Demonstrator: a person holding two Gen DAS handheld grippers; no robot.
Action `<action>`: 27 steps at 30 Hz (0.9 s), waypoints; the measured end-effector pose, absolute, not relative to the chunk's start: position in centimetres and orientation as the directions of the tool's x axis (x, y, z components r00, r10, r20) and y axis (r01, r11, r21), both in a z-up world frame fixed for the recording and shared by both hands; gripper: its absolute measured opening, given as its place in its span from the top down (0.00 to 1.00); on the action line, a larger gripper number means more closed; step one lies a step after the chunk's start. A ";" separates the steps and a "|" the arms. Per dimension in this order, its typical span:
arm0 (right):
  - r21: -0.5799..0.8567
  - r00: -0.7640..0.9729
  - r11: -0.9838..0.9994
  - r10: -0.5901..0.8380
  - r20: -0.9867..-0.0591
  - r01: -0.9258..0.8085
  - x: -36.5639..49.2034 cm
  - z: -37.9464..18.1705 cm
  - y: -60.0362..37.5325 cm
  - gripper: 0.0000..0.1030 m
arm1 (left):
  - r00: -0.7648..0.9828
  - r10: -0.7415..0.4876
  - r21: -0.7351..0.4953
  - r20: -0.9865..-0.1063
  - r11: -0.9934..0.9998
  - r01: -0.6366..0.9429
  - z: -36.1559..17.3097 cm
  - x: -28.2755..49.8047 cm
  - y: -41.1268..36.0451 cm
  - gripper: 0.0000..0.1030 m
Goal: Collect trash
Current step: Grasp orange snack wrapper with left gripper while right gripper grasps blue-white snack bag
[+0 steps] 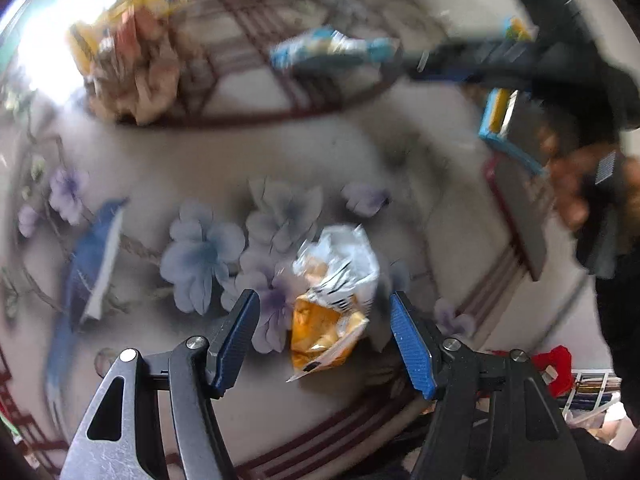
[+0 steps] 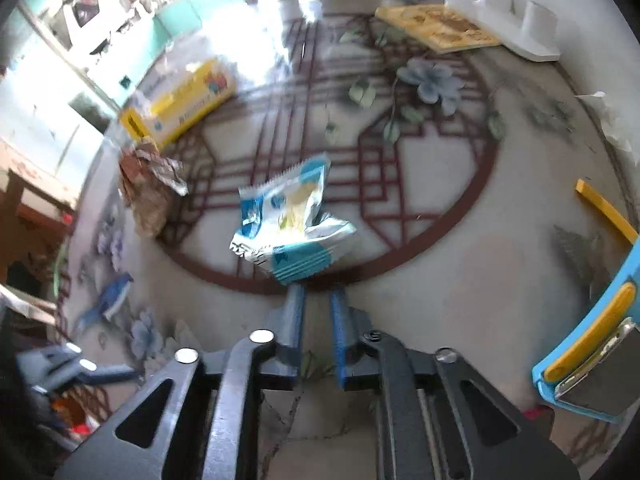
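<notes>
On the flower-printed table (image 1: 248, 148), a crumpled orange and white wrapper (image 1: 334, 300) lies between the fingers of my left gripper (image 1: 324, 326), which is open with a gap on each side of it. A blue and white snack wrapper (image 2: 286, 220) rests on the table (image 2: 460, 272) in the right wrist view. Its near blue edge lies just ahead of the tips of my right gripper (image 2: 318, 300), whose jaws stand narrow with a slit of table showing between them. The left wrist view shows that wrapper (image 1: 332, 50), blurred, at the tip of the right gripper.
A crumpled brown wrapper (image 2: 148, 192) and a yellow box (image 2: 180, 104) lie at the far left. A book (image 2: 436, 28) and a white stand (image 2: 520, 28) are at the back. A blue and yellow tool with a metal clip (image 2: 592, 340) sits at the right edge. A hand (image 1: 580, 188) holds the right gripper.
</notes>
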State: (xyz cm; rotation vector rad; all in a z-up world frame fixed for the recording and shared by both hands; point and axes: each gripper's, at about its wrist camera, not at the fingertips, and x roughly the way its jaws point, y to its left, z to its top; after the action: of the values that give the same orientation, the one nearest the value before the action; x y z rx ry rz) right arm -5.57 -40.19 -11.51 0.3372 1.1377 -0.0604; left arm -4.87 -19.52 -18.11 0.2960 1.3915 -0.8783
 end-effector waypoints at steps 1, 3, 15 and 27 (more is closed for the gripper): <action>0.235 0.441 0.946 0.117 -0.890 0.223 -5.6 -11.0 -40.2 0.44 | -0.052 -0.365 -0.298 -0.929 0.659 0.691 -18.2 -4.9 -19.5 0.57; 0.234 0.475 0.947 0.105 -0.874 0.221 -5.3 -10.4 -40.1 0.29 | -0.054 -0.366 -0.299 -0.929 0.655 0.694 -18.1 -4.7 -19.3 0.71; 0.196 0.380 0.945 0.086 -0.921 0.263 0.0 -14.7 -38.2 0.21 | 0.269 -0.391 -0.195 -0.880 0.815 0.545 -11.8 0.2 -12.9 0.81; 0.156 0.366 0.952 0.051 -0.929 0.263 0.3 -13.8 -35.1 0.84 | 0.390 -0.357 -0.194 -0.849 0.897 0.398 -9.4 2.8 -5.1 0.81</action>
State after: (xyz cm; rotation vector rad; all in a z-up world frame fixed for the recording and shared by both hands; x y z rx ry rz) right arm 0.29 -35.06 -13.83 0.2997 1.1932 -0.1393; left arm 2.80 -5.05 -9.41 0.0433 1.0669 -0.4800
